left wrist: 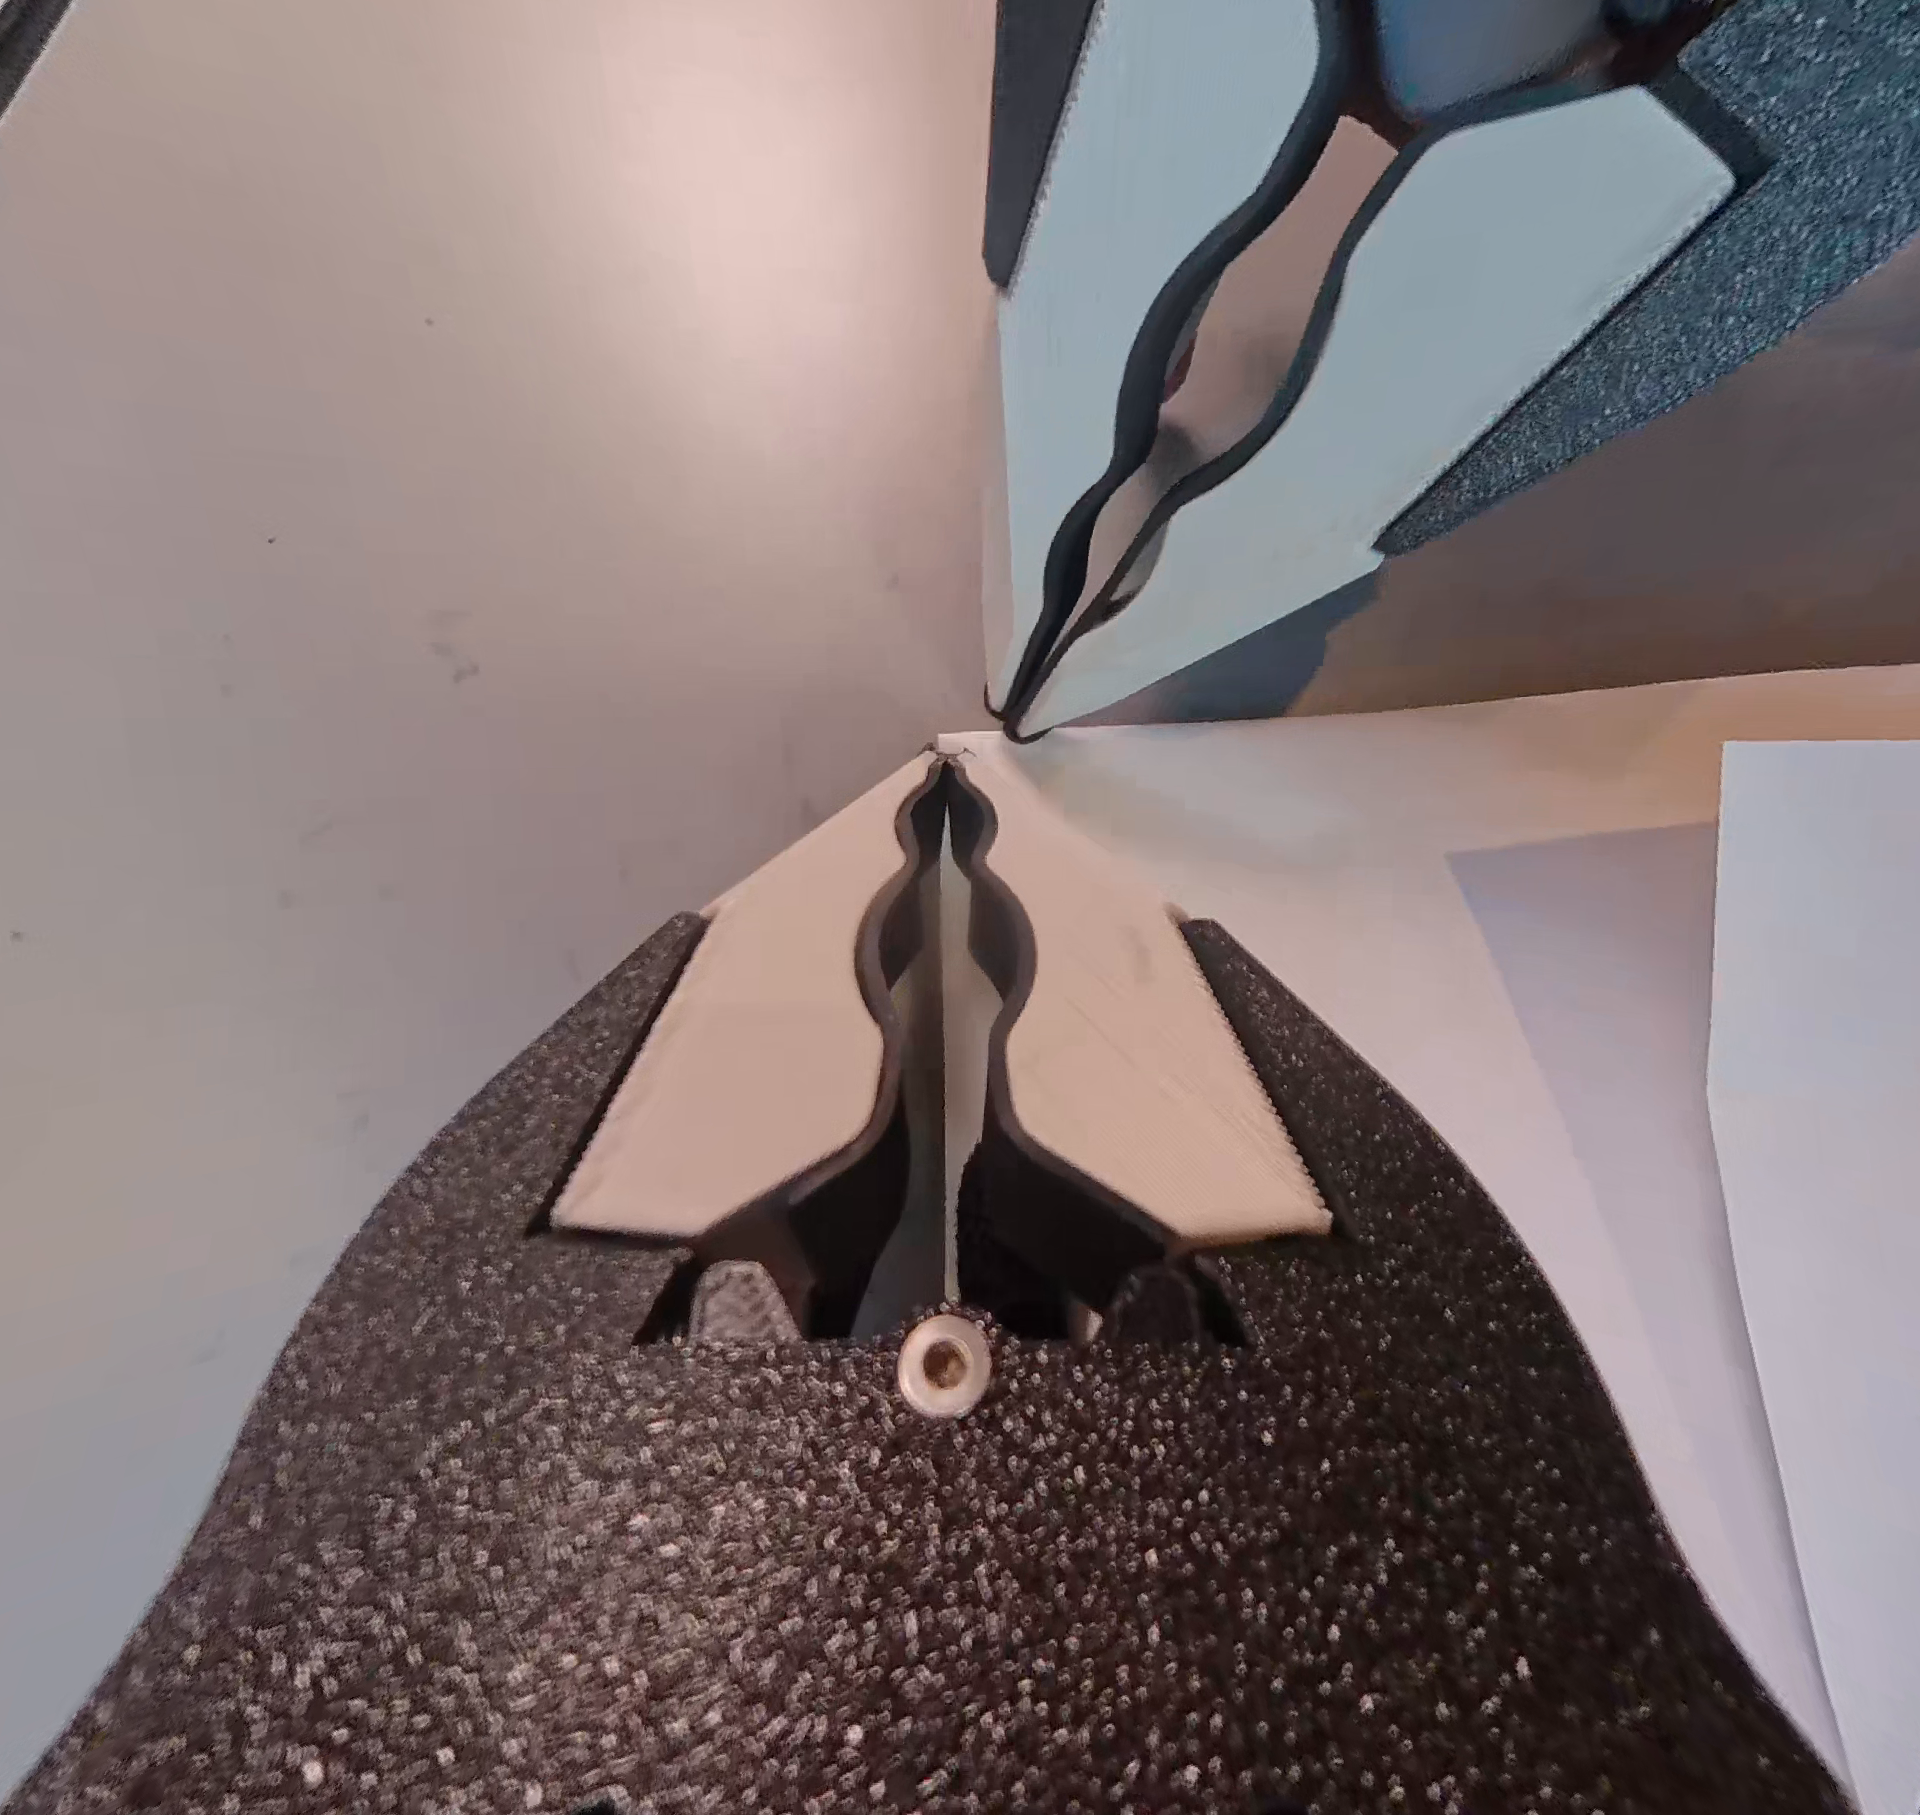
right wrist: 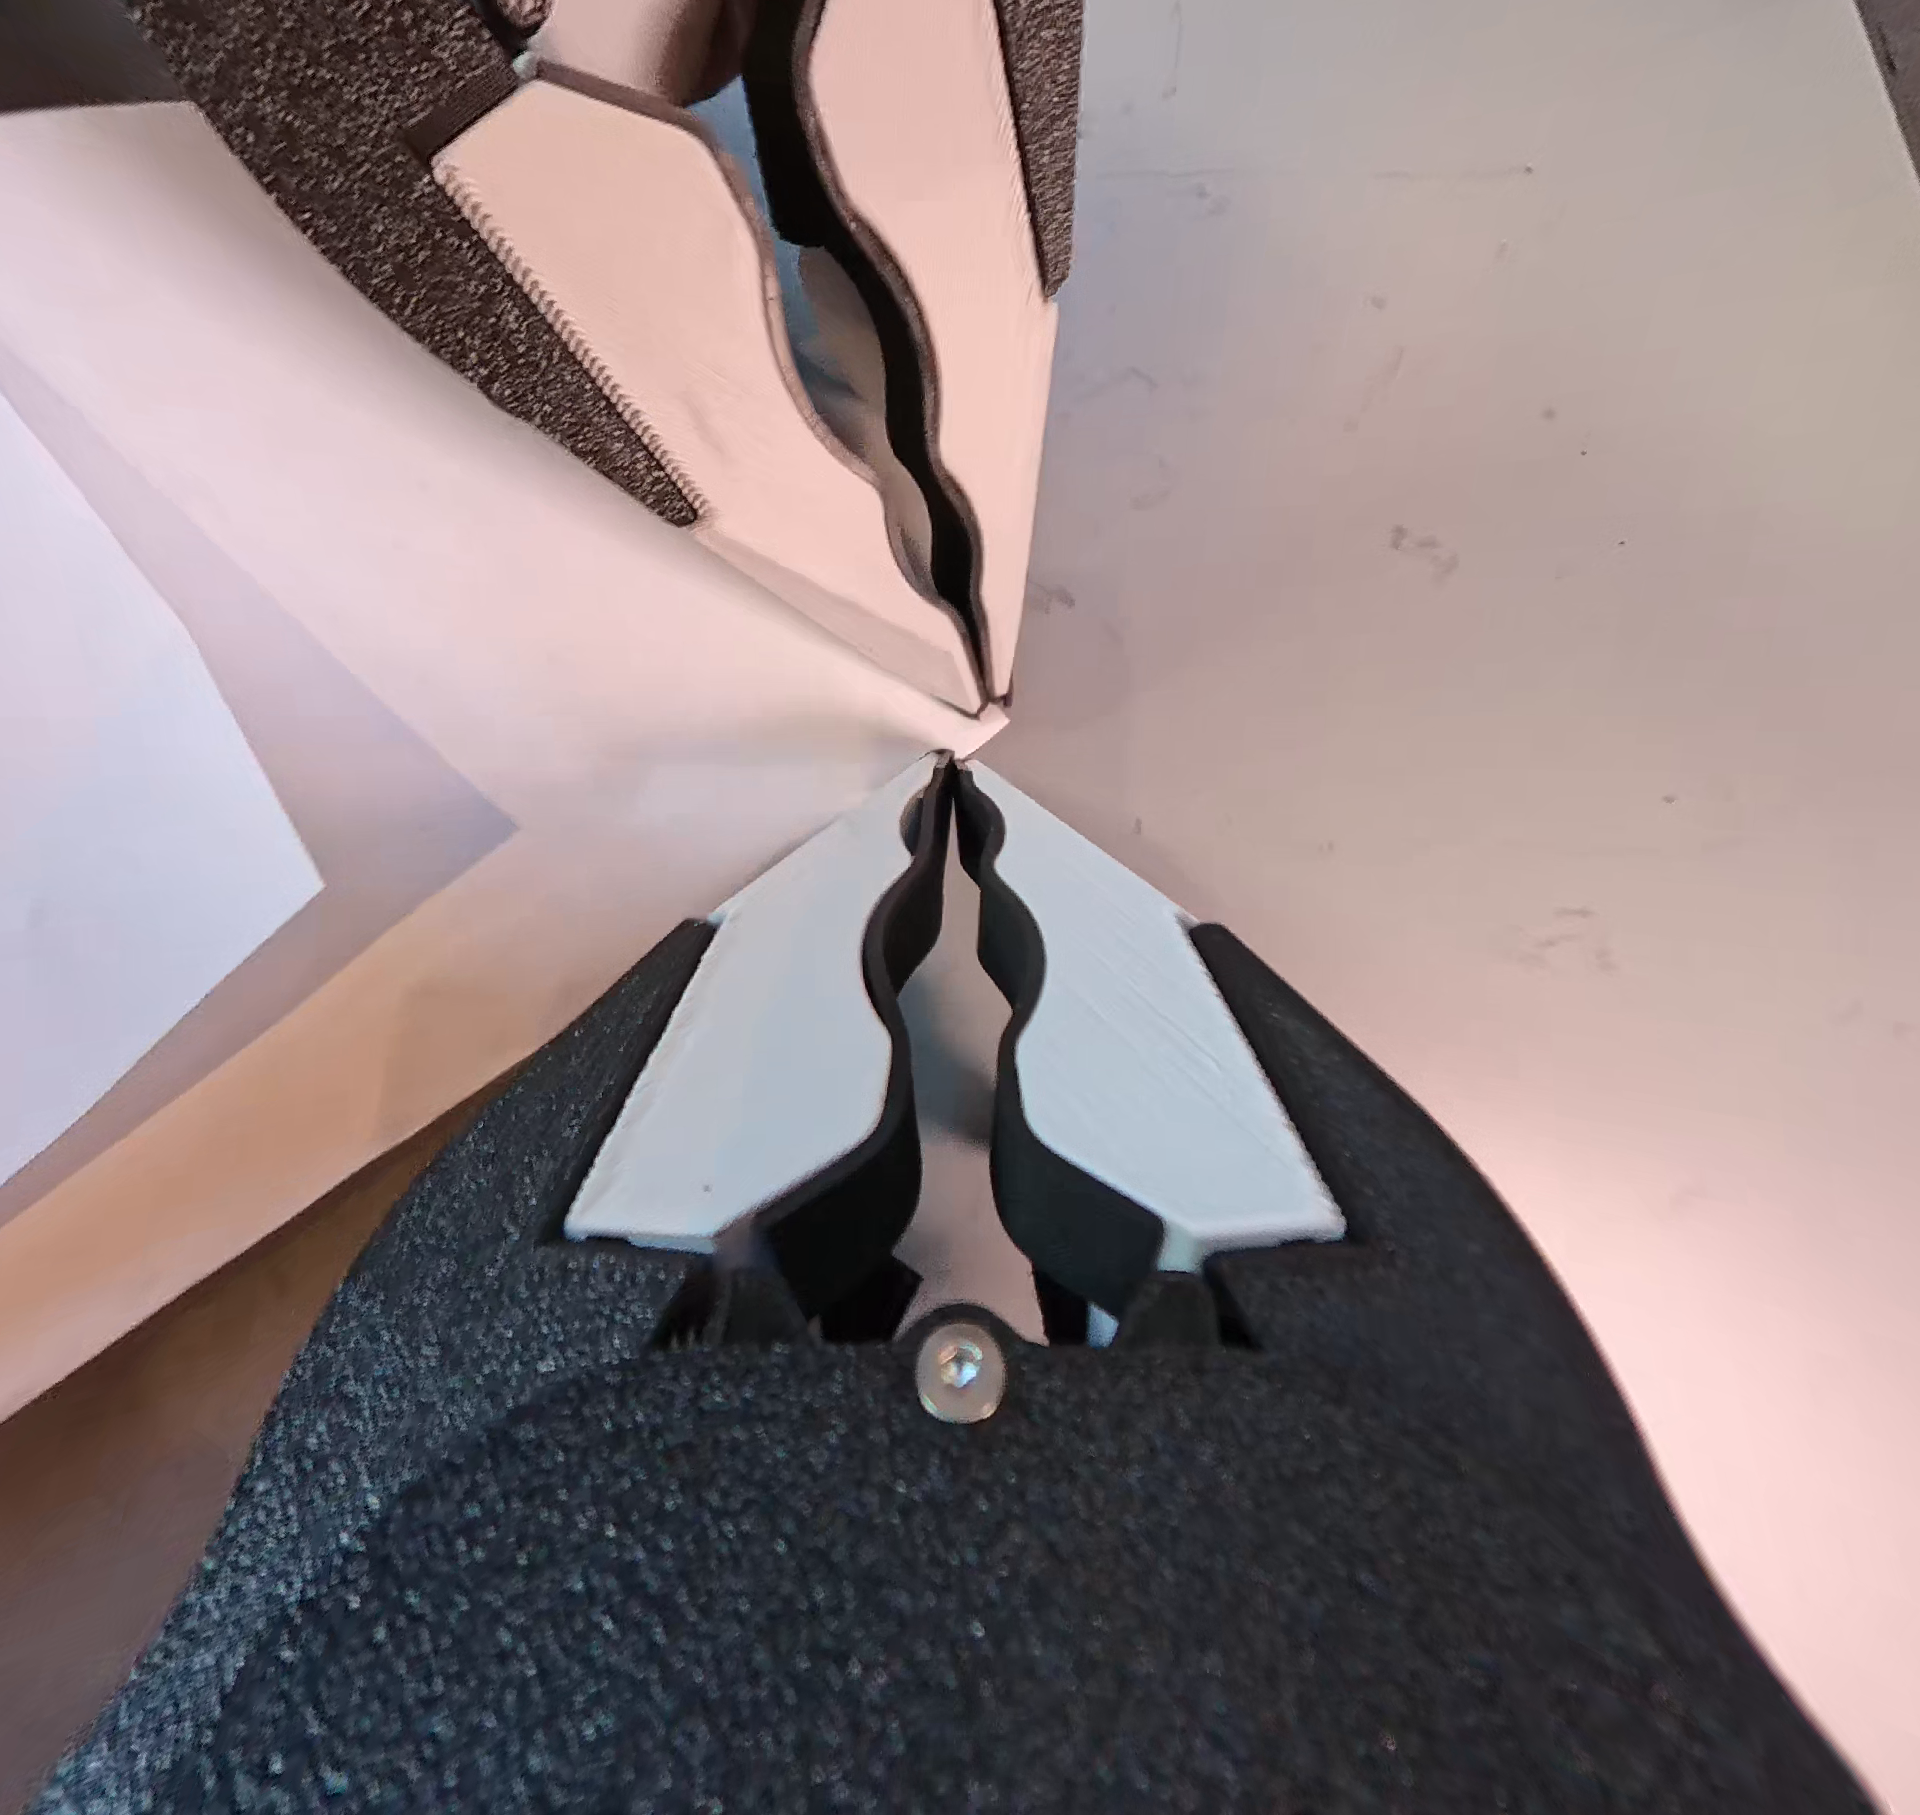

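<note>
Two claws meet tip to tip over a pale, lightly scuffed desk (left wrist: 416, 415). The left claw (left wrist: 943, 778), with cream ribbed fingers lined in wavy black rubber and set in a speckled black housing, has its fingers pressed together at the tips on the corner of a sheet of white paper (left wrist: 1299, 809); a thin edge of that paper runs back between its fingers toward the silver screw. The right claw (right wrist: 951, 778), with light grey fingers of the same build, is likewise narrowed to a pinch, its tips closed at the same paper corner just beside the left claw's tips. In the left wrist view the right claw (left wrist: 1013, 721) comes in from the upper right; in the right wrist view the left claw (right wrist: 987, 700) comes in from above. The sheet of white paper (right wrist: 520, 674) spreads away from the pinched corner. A second white sheet (left wrist: 1818, 1142) lies partly on top of it, casting a soft shadow. A dark strip marks the desk's far edge (left wrist: 42, 9).
</note>
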